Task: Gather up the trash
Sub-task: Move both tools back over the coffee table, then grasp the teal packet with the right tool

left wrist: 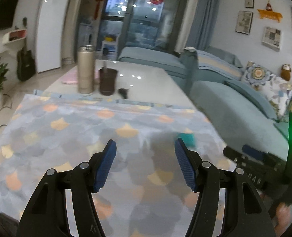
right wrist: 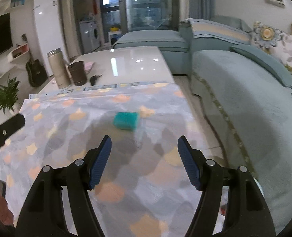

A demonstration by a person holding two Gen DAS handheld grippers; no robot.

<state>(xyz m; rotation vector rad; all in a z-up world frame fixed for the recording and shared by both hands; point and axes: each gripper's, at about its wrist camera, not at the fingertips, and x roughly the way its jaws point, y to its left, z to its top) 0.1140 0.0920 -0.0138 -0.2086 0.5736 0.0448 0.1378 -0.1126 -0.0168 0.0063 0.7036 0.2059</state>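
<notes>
While hovering over the patterned cloth (left wrist: 66, 130), left gripper (left wrist: 145, 164) spread wide, empty — teal sponge (left wrist: 187, 138) just past its right fingertip. Further right, right gripper (right wrist: 144, 161) likewise spread and empty above the cloth — sponge (right wrist: 126, 120) lying flat ahead, apart from both fingers.

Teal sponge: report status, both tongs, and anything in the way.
Left tongs open, empty. Right tongs open, empty. Teal sponge lies on the patterned cloth, ahead of the right tongs, untouched. Nothing between them.
</notes>
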